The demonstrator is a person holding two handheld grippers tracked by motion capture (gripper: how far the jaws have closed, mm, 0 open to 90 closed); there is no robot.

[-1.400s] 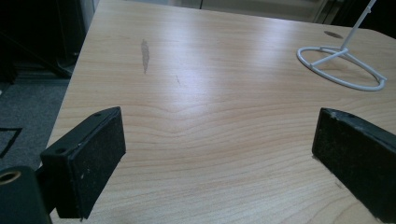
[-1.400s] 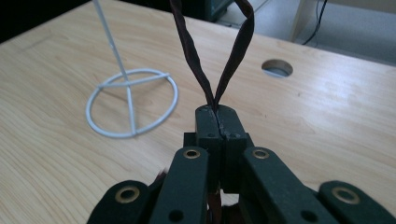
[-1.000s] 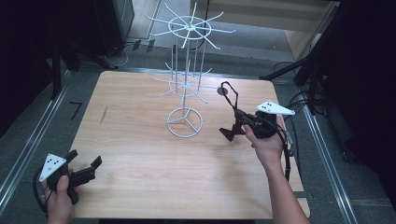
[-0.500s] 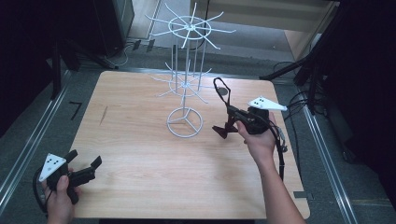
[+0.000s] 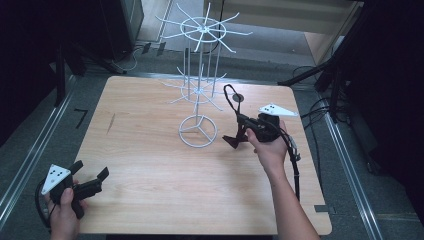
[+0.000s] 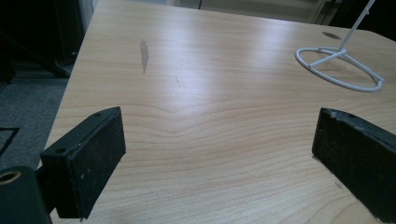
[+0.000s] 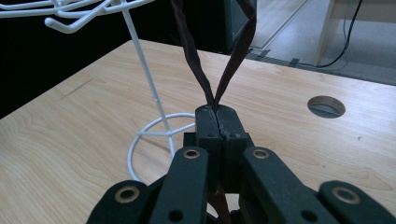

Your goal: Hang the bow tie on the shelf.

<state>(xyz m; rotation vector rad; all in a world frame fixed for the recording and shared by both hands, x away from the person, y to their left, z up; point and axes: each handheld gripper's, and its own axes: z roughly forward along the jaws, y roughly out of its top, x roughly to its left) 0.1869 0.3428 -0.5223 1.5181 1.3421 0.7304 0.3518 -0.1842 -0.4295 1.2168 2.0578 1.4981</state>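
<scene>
Currently the right tongs (image 5: 239,131) are clamped on a dark loop strap (image 5: 231,100), which rises from between the closed jaws toward 12 o'clock. The strap stands just beside the white wire rack (image 5: 198,95), at the rack's 3 o'clock, not touching it. The left tongs (image 5: 90,176) hang with jaws apart, gripping nothing, over the counter (image 5: 150,165) at its 7 o'clock corner.

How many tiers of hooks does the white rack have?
2. The upper tier crowns the rack's pole; the lower tier sits partway down, above the ring base. The right tool holds a dark loop beside it.
</scene>
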